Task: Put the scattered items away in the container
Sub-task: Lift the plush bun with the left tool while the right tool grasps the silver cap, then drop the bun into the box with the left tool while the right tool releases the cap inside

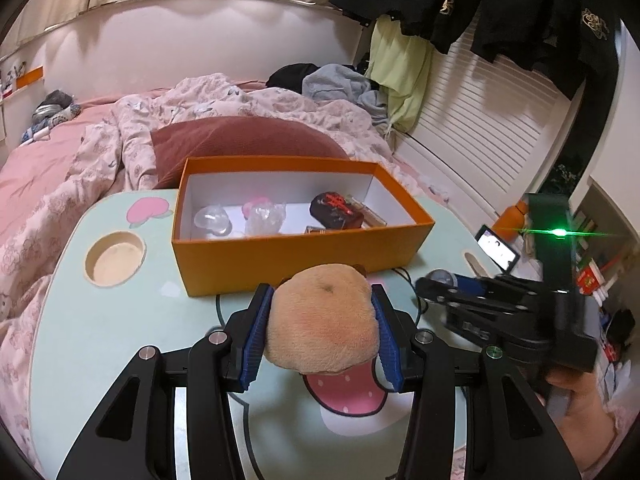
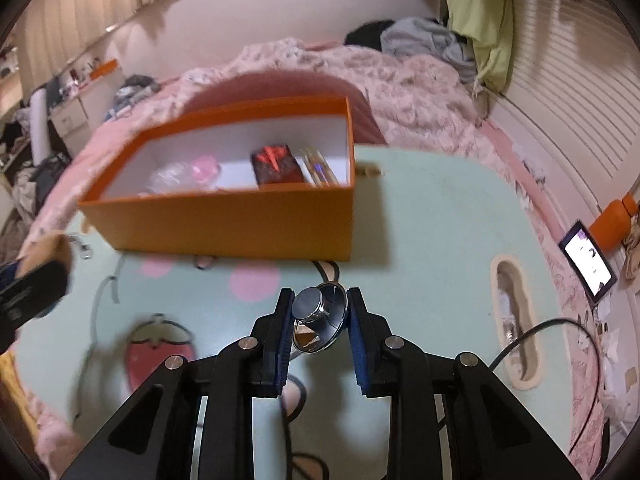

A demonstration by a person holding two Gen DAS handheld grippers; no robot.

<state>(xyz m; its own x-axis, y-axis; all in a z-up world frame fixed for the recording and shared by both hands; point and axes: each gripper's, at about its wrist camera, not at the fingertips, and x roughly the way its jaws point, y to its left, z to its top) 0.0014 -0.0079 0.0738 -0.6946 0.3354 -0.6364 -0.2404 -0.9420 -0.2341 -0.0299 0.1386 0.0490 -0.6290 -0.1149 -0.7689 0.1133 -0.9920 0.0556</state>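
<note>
Both grippers loaded for deposit: left gripper [image 1: 322, 322] clamps plush toy [image 1: 323, 320]; right gripper [image 2: 320, 326] pinches metal disc [image 2: 320, 317], both short of orange box [image 1: 288, 252].

Dim warm indoor light, strong fisheye bending at edges, right wrist view motion-blurred, green lens flare [image 1: 559, 233].

Place: I am working in a home bedroom.
Evidence: rumpled floral duvet [image 1: 132, 136], padded headboard [image 1: 200, 44], hanging clothes [image 1: 500, 12].
</note>
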